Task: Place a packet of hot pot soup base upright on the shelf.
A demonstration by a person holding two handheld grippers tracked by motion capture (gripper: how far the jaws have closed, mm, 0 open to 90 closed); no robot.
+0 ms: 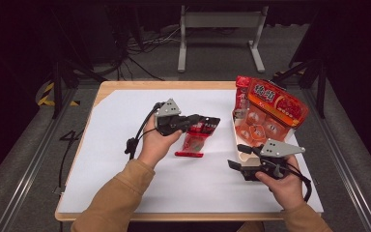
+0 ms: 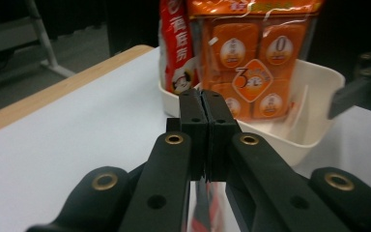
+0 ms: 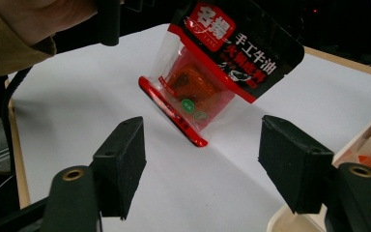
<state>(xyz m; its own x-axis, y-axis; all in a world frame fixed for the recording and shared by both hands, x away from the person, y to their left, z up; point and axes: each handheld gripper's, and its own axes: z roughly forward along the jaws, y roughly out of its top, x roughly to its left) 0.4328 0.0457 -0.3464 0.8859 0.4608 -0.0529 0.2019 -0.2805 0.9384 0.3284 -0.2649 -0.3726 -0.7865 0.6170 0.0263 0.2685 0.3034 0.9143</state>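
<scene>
A clear pouch with a black and red label [image 1: 195, 137] [image 3: 207, 82] hangs tilted over the white sheet. Its red bottom edge is at or just above the sheet. My left gripper [image 1: 200, 118] [image 2: 204, 111] is shut on the pouch's black top edge, the pads pressed together. My right gripper [image 1: 235, 155] [image 3: 203, 159] stands open to the right of the pouch, by the front end of the white basket [image 1: 235, 133]. It faces the pouch with nothing between its jaws.
The white basket [image 2: 319, 87] [image 3: 367, 140] at the table's right holds an orange multi-pack of snacks [image 1: 275, 104] [image 2: 251, 53], standing upright, and a red packet [image 1: 241, 89] [image 2: 176, 43] beside it. A white sheet [image 1: 125, 145] covers the wooden table.
</scene>
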